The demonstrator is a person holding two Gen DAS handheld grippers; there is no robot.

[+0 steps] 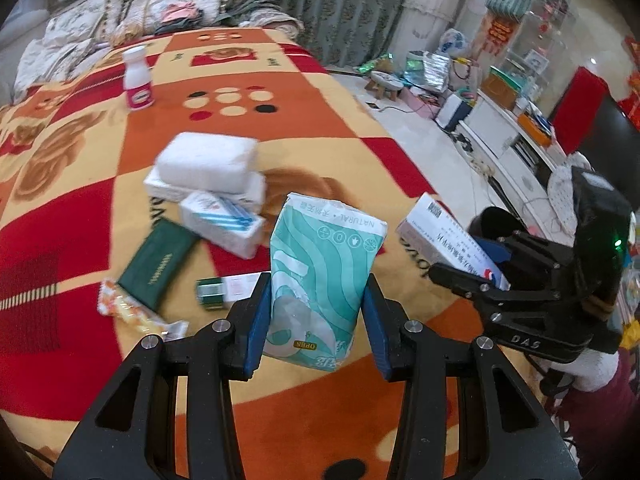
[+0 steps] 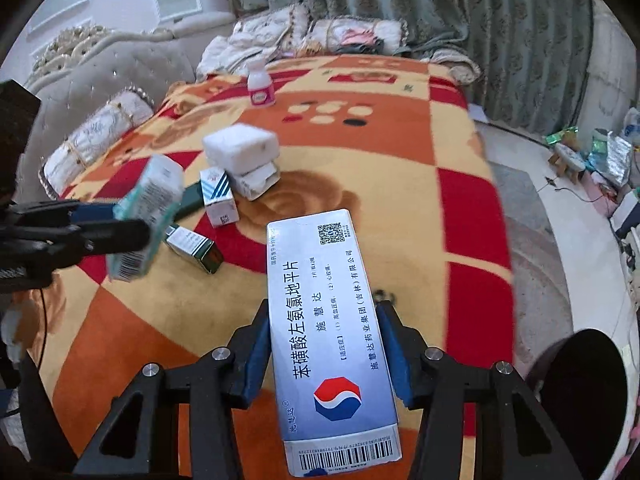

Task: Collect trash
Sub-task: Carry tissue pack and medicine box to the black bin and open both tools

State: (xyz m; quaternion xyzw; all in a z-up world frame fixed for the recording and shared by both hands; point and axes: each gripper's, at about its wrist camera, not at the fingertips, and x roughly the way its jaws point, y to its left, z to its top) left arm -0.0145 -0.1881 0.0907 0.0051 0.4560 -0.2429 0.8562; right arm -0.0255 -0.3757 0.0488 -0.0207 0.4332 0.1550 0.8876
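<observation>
With left tongs point(image 1: 316, 322) clamping tissue pack point(image 1: 324, 276), right tongs point(image 2: 324, 354) gripping medicine box point(image 2: 328, 332): carrying off; next, finding somewhere to drop both.

The medicine box's point(image 2: 332, 332) near end runs past the frame's bottom edge.

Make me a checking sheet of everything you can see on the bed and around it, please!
Surface: patterned blanket in orange, red and cream on a bed.
Job's things: teal tissue pack and blue-white medicine box, both lifted.
Clutter: white boxes stack, striped box, dark green wallet, snack wrapper, small green box, pink-label bottle.
Grippers: left gripper shut on the tissue pack; right gripper shut on the medicine box.
Cables: wires on the floor by the white cabinet.
Surroundings: green curtains, pillows, stool.
</observation>
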